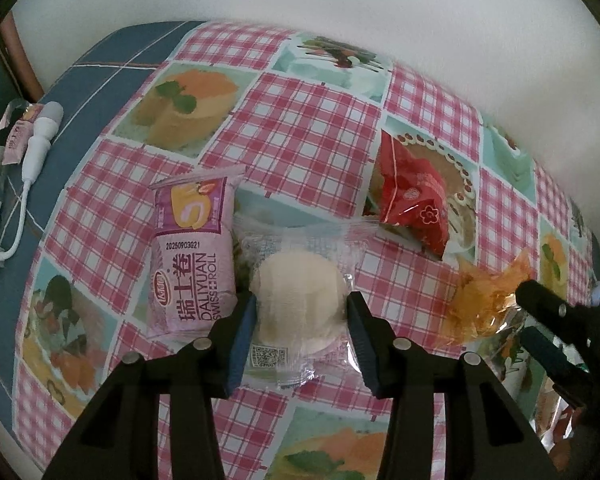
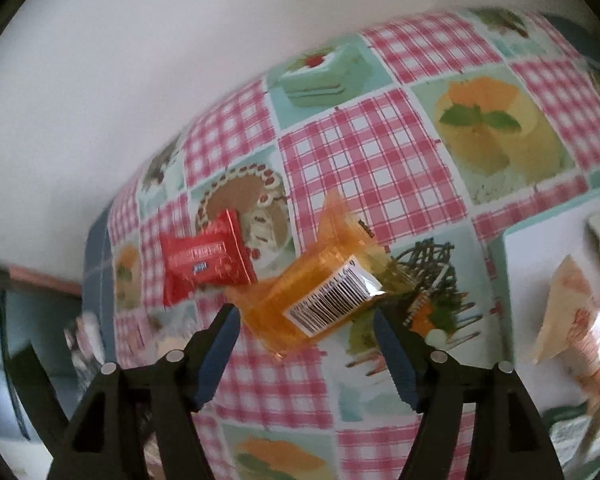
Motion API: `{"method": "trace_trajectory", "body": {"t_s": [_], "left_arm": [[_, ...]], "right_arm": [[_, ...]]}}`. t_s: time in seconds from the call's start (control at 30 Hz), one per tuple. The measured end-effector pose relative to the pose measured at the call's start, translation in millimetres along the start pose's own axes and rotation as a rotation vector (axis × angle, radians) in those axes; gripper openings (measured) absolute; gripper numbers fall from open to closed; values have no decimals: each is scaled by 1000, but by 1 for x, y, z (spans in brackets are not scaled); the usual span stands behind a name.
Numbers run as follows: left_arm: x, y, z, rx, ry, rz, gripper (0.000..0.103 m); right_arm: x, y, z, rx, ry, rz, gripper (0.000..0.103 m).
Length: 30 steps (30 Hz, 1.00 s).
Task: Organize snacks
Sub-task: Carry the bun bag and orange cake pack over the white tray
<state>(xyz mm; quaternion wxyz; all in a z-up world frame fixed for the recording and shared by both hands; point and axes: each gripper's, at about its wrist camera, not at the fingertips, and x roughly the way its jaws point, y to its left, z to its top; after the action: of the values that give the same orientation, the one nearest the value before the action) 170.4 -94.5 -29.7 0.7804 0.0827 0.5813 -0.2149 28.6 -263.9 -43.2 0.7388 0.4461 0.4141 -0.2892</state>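
In the left wrist view my left gripper (image 1: 302, 312) is open, its blue pads on either side of a pale round cake in a clear wrapper (image 1: 300, 300) lying on the checked tablecloth. A pink Swiss roll pack (image 1: 194, 258) lies just left of it and a red packet (image 1: 414, 196) further right. An orange wrapped snack (image 1: 482, 304) lies at the right beside my right gripper's finger (image 1: 548, 300). In the right wrist view my right gripper (image 2: 306, 318) is open around the orange snack (image 2: 312, 300). The red packet (image 2: 206, 260) lies to its left.
A white box (image 2: 540, 264) at the right in the right wrist view holds pale wrapped snacks (image 2: 576, 312). A white cable with a plug (image 1: 40, 136) and small wrappers lie on the blue cloth at the table's left edge. A white wall is behind the table.
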Motion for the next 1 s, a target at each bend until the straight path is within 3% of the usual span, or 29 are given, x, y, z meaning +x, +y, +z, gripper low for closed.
{"method": "trace_trajectory", "body": {"t_s": [0.2,0.43,0.63,1.0], "left_arm": [[1,-1,0,4,-5,6,48],[3,-2,0,11,-11,15,48],[2,0,0,9,-11,12,48],[-9,-20,-13,70,-5,82,48]], "right_arm": [[16,2,7,76,-6,-57,73],[41,10,7,28,4,-140,72],[42,8,-1,-30,-4,-167,49],[17,-5,-30,-98,2,-194,48]]}}
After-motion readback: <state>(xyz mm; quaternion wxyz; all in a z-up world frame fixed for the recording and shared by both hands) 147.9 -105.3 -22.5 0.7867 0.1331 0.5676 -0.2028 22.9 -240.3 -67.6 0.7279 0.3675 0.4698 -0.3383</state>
